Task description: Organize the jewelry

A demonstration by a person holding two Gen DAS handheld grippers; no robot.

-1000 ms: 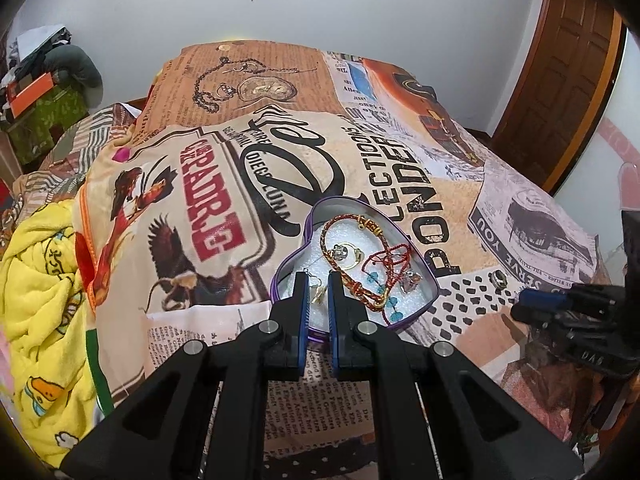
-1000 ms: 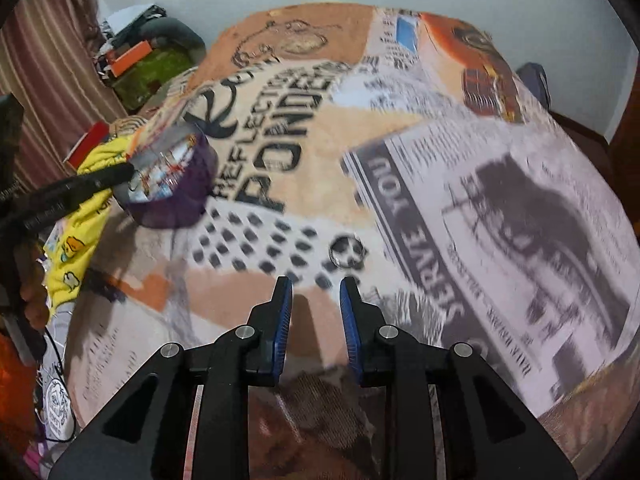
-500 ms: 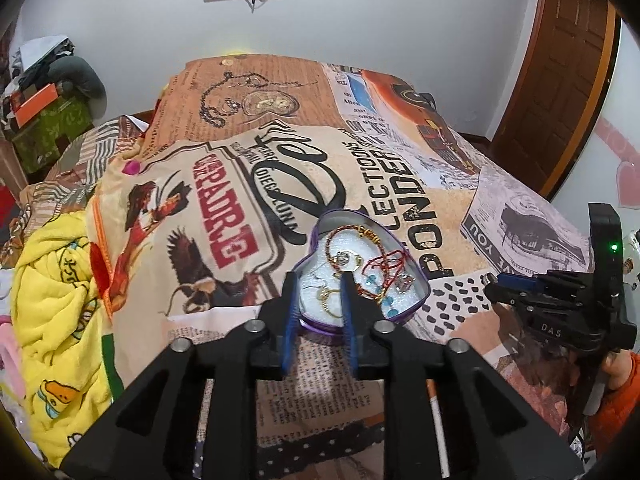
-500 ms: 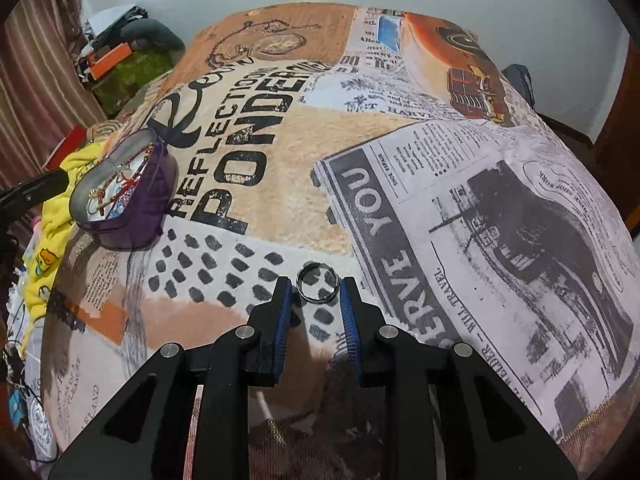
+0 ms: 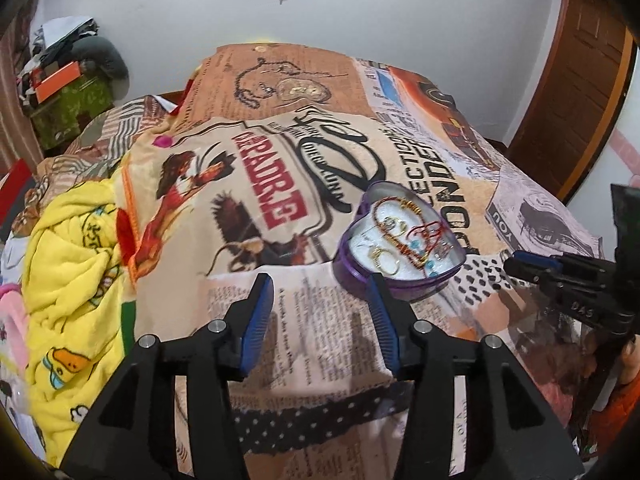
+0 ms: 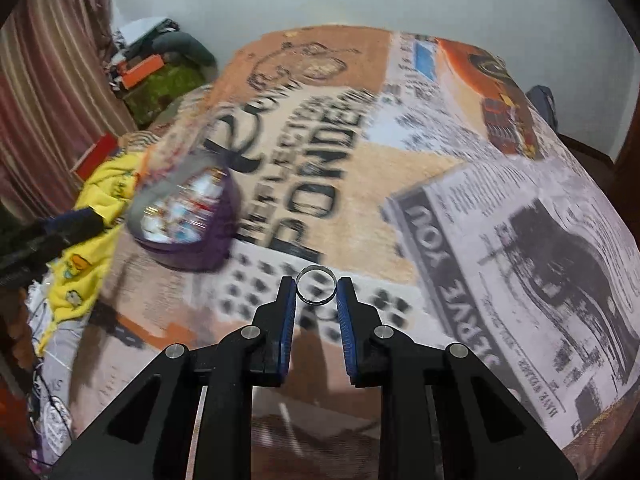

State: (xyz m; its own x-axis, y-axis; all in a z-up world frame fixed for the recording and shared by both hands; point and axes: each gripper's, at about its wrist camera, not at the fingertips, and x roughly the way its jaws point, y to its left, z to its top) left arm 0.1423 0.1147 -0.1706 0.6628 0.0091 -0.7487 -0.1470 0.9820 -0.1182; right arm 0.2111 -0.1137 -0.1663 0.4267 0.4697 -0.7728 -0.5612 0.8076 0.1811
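Right gripper (image 6: 316,290): jaws pinching silver ring (image 6: 315,285), lifted off bed (image 6: 500,216). Left gripper (image 5: 320,300): jaws wide, empty, near heart tin (image 5: 360,276) w/ bracelets, earrings inside. Ring likely last item; drop-off left

One tin, one loose ring, two tongs.

One purple heart-shaped tin (image 5: 394,276) holds a tangle of jewelry too knotted to count; one silver ring (image 6: 317,290) sits outside it, on one bed (image 5: 280,184) with one yellow blanket (image 5: 72,248).
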